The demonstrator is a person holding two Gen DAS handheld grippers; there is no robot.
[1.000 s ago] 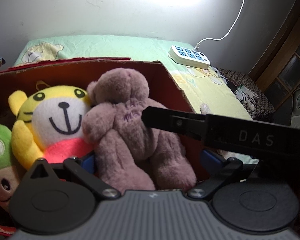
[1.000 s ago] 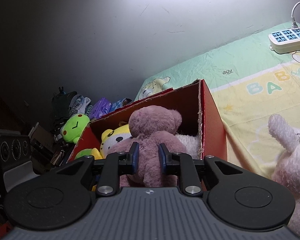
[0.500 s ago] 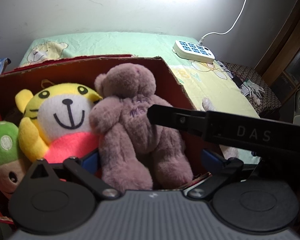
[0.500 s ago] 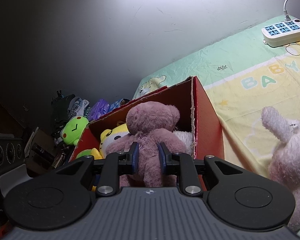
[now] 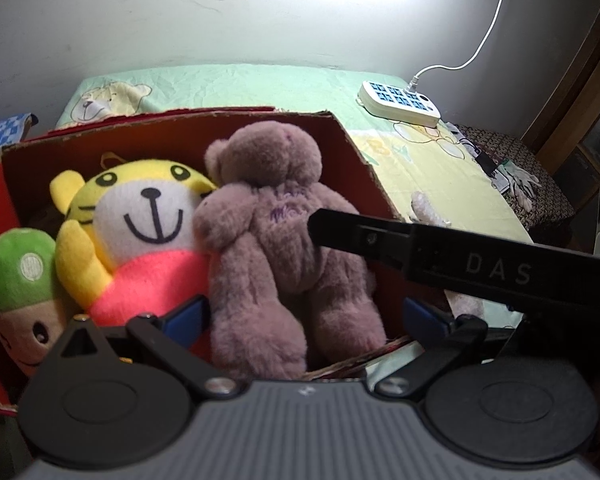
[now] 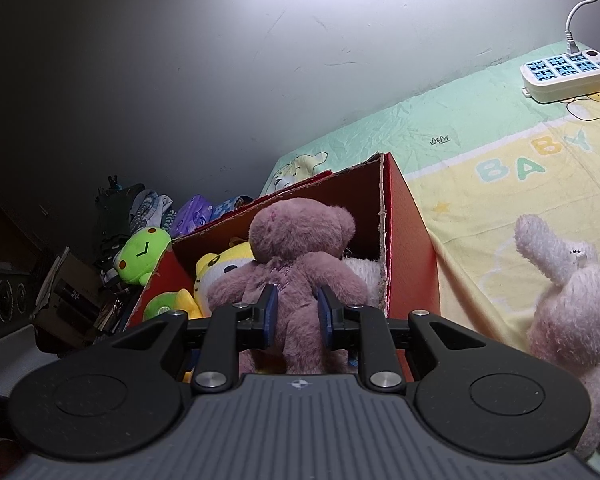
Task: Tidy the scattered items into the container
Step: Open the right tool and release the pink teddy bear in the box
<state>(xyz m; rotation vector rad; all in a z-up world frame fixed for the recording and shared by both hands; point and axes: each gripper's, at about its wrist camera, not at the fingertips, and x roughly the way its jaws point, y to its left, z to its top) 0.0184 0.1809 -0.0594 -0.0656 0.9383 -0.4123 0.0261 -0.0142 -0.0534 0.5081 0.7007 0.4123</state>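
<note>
Your right gripper [image 6: 297, 316] is squeezing the mauve bear [image 6: 296, 264] around its middle, the blue fingers [image 6: 269, 316] pressing into the plush from both sides. The bear is sitting upright inside the red box [image 6: 410, 248], leaning against the yellow tiger [image 5: 140, 224], so it's already in the container but you're not letting go of it. From the left wrist view you're seeing the right gripper's black finger reaching across and sinking into the bear's belly.

Your left gripper [image 5: 304, 316] is hovering at the near edge of the box with its fingers [image 5: 186, 316] standing wide apart, one on each side of the bear's legs and not gripping anything.

Also lying in the box: a green-capped doll [image 5: 18, 292] at the left next to the tiger, and something white and fluffy tucked behind the bear against the right wall.

Out on the bed [image 6: 480, 128], the pink bunny [image 6: 568, 296] is lying to the right of the box, apart from it. A power strip [image 6: 568, 74] is sitting further back near the wall. A green frog plush [image 6: 142, 254] is resting off the bed beyond the box's far left corner
</note>
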